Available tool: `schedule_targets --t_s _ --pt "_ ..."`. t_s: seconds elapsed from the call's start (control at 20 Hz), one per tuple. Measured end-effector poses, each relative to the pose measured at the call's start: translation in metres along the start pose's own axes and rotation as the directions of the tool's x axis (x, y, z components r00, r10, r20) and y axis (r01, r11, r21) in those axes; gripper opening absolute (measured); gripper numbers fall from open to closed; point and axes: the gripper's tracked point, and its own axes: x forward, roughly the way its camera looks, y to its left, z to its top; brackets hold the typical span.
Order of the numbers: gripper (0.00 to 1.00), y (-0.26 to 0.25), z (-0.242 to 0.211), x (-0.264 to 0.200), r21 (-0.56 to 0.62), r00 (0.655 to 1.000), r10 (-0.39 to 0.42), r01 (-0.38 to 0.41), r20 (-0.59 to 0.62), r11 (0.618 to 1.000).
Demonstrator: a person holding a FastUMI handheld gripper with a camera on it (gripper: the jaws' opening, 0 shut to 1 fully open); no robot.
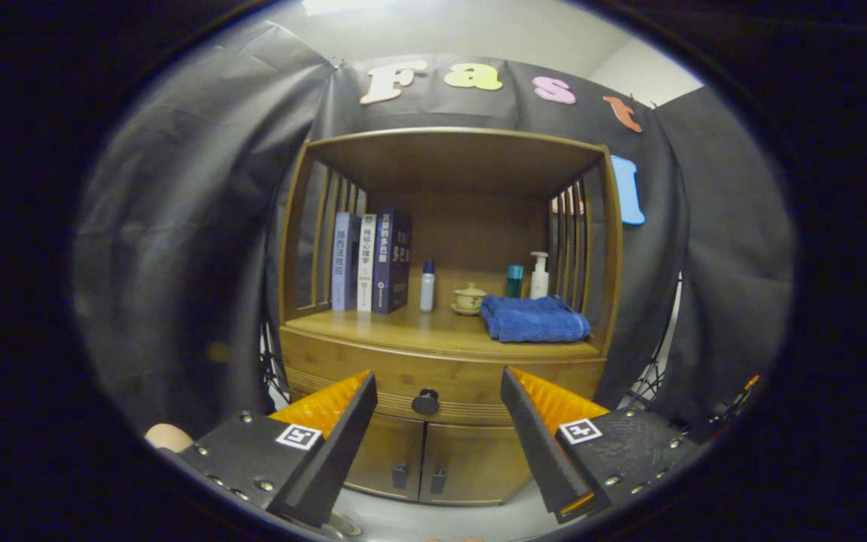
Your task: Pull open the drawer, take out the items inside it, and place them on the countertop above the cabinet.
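Tool (437, 391) agape before drawer knob (426, 401)

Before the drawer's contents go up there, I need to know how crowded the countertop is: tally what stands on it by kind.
Books: 3
Bottles: 3
Lidded cup on saucer: 1
Folded blue towel: 1
Total: 8
Gripper open, drawer knob between its fingers, untouched.

Three upright books (370, 261) on the wooden cabinet's bench (433, 331) carried spine text in Chinese characters, too small and blurred to read w/ certainty. Square black-and-white coded markers (299, 436) sat on each gripper finger housing; no letters or nos. on them.
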Motion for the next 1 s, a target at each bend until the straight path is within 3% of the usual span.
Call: schedule_targets --t_s 0.1,0.2,0.25,0.4,0.55,0.75,0.9,1.0 --pt "0.99 -0.004 -0.015 0.029 -0.023 0.999 -0.025 0.025 -0.023 0.999" --pt "0.94 0.001 -0.034 0.052 -0.036 0.998 -0.026 0.024 -0.063 0.999" --pt "0.87 0.002 -0.042 0.062 -0.047 0.997 -0.026 0.022 -0.078 0.999" --pt "0.82 0.014 -0.069 0.089 -0.064 0.991 -0.008 -0.001 -0.131 0.998" --pt "0.58 0.018 -0.087 0.107 -0.048 0.986 -0.024 0.017 -0.165 0.999" --pt "0.58 0.022 -0.108 0.127 0.0 0.975 -0.037 0.037 -0.217 0.999" --pt "0.45 0.021 -0.114 0.135 0.004 0.972 -0.05 0.053 -0.23 0.999" --pt "0.46 0.02 -0.122 0.138 -0.011 0.968 -0.05 0.049 -0.245 0.999"
